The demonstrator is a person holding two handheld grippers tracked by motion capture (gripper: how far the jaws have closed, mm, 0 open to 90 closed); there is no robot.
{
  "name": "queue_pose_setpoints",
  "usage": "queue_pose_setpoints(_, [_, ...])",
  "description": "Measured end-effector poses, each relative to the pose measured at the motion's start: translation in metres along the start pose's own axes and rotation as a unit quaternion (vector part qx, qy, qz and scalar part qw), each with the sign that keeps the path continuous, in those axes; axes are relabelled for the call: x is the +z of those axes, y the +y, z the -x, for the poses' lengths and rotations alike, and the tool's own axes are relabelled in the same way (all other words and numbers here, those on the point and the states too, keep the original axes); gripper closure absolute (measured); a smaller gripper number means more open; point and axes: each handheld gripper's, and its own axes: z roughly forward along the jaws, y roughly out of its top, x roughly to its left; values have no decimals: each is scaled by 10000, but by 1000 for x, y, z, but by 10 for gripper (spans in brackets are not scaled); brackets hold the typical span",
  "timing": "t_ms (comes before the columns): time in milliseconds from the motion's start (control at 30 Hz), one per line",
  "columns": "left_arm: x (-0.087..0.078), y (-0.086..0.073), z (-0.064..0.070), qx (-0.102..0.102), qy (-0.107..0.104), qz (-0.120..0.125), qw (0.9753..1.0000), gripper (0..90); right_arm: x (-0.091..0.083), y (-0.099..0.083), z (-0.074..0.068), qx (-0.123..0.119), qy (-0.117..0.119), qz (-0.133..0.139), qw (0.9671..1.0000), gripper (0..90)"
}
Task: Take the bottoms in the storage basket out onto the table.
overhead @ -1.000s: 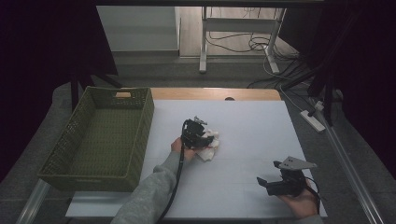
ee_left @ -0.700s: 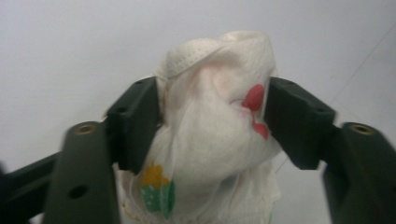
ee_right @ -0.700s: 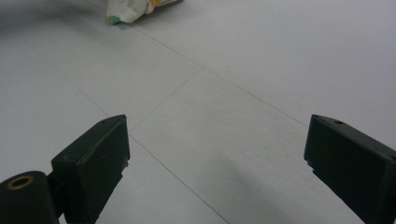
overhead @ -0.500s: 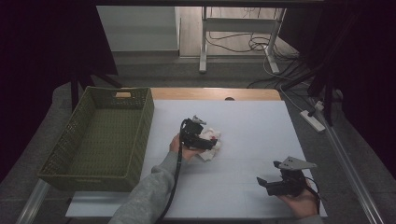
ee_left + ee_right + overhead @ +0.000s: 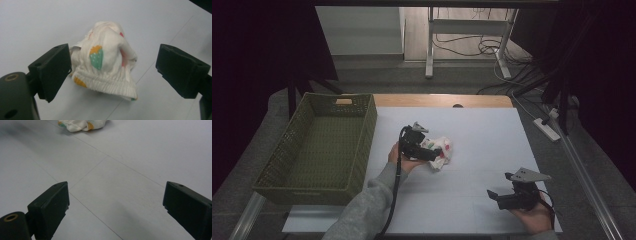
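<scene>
Jaws of the left gripper [image 5: 110,75] spread wide around a crumpled strawberry-print cloth [image 5: 106,67] at mid-worktop — ready to pinch; right gripper [image 5: 504,198] rests spread near the front edge.

In the high view my left gripper [image 5: 428,150] lies over the near side of the crumpled printed cloth [image 5: 441,151], so that part of it is hidden, and the print is too small there to read. My left hand [image 5: 404,159] is mostly tucked under the gripper beside the cloth. In the left gripper view the far side of the cloth [image 5: 105,65] is hidden behind its own hump, and both jaws run off the bottom edge. In the right gripper view the cloth [image 5: 81,125] is cut by the top edge. My right hand [image 5: 532,217] is cropped by the high view's bottom edge.
</scene>
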Motion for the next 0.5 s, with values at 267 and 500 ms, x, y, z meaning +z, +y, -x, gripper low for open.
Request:
queue_pose_setpoints(267, [-26,-3,1,86,38,146,9998,127,0,0,0,-1,-12,-6,10000,72])
queue_pose_setpoints(500, [-48,-9,0,94,-9,249,9996,127,0,0,-1,-17,-12,-19,10000,72])
